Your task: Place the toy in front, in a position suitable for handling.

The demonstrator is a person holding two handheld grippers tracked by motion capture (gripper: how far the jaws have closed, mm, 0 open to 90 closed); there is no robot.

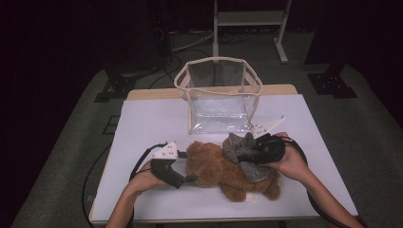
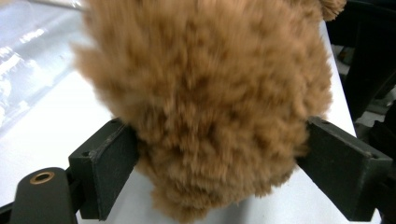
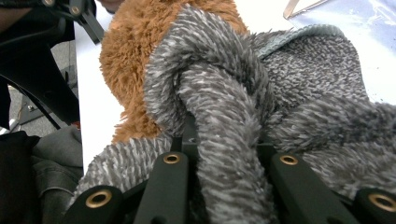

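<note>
The fluffy brown teddy bear (image 1: 223, 168) lies between the left gripper (image 2: 219, 163)'s wide-spread jaws (fur brushing both); beside it, the right gripper (image 3: 229, 158) pinches its grey fuzzy knitted scarf (image 3: 280, 93).

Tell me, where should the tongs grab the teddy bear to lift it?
Probably the round brown head end of the teddy bear, from the left side of the table. It lies flat there, and the left tongs already stand open on either side of it. The grey scarf covers its middle.
</note>
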